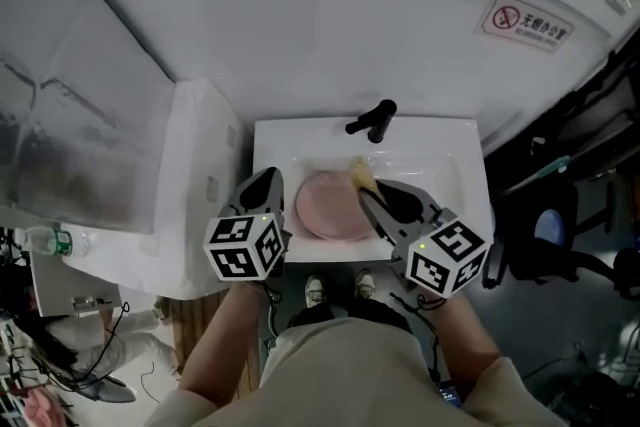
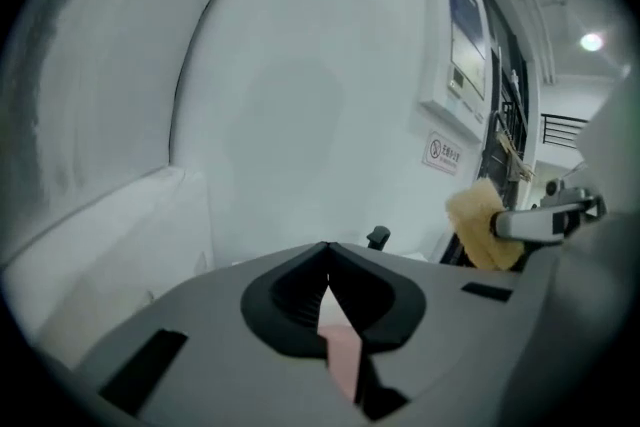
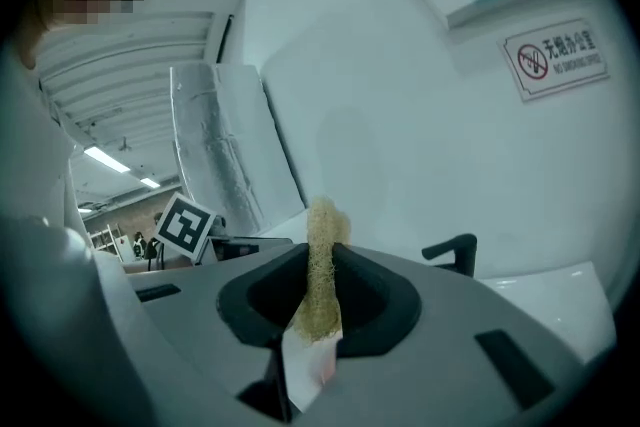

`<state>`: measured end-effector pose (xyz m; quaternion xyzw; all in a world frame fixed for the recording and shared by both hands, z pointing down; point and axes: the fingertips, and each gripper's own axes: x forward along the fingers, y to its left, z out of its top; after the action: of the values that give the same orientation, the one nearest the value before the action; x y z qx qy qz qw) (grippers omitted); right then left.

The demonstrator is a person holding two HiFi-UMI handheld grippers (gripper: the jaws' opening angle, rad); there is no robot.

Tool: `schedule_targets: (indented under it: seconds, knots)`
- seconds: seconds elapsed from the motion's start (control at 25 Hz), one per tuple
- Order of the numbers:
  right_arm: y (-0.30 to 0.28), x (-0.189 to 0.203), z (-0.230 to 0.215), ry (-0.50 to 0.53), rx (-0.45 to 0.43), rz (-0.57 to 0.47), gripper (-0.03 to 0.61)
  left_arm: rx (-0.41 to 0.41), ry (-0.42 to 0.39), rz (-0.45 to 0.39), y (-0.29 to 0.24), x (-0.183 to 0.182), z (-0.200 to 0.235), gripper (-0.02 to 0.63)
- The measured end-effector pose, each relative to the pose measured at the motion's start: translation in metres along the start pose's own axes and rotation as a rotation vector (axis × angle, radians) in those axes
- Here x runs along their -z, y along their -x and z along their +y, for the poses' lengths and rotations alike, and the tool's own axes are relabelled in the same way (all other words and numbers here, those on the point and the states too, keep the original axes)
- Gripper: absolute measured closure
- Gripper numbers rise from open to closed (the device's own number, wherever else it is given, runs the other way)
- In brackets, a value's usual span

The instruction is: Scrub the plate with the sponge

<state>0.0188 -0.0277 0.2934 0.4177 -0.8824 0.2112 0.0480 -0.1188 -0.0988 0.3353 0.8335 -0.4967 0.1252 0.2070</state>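
The right gripper (image 3: pixel 322 253) is clenched on the sponge (image 3: pixel 322 280), which is pinched edge-on between the jaws with its frayed yellow top standing out past the tips. The left gripper (image 2: pixel 328 253) is closed tight with nothing caught in it. Only a strip of pink is glimpsed through the gap beneath its jaws, and this is taken to be the plate (image 1: pixel 328 207) lying below, not a thing held. In the head view both grippers are seen over the near part of the sink (image 1: pixel 455 140), the left one just beside the plate's left edge and the right one over its right side. The sponge tip is placed by the plate's far right rim, near the faucet (image 1: pixel 372 121). The plate lies flat in the basin between the two grippers. The sponge is judged to be clear of it, since the left gripper view shows it against the wall. No scrubbing contact is therefore made at this moment. For the next move the sponge would have to be tipped down, pressed on the pink face and rubbed across it. The left gripper would have to be opened if the rim is to be steadied, as the plate may slide in the smooth basin
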Motion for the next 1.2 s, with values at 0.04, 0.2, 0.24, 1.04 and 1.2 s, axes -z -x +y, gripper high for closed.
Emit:
schedule_targets:
  seconds: [0.04, 0.2, 0.24, 1.04, 1.2]
  knots:
    - [0.006, -0.011, 0.004, 0.011, -0.001, -0.025, 0.503, 0.0, -0.023, -0.024, 0.006, -0.01, -0.002, 0.607]
    - [0.028, -0.048, 0.021, 0.068, 0.0, -0.107, 0.503, 0.016, -0.119, -0.108, 0.031, -0.045, -0.013, 0.607]
    - [0.032, -0.057, 0.025, 0.084, 0.004, -0.128, 0.503, 0.021, -0.146, -0.13, 0.037, -0.053, -0.017, 0.607]
    - [0.107, -0.132, 0.084, 0.344, 0.125, -0.369, 0.503, 0.054, -0.393, -0.426, 0.131, -0.128, -0.079, 0.609]
    - [0.108, -0.126, 0.084, 0.351, 0.128, -0.356, 0.504, 0.047, -0.414, -0.413, 0.137, -0.12, -0.084, 0.609]
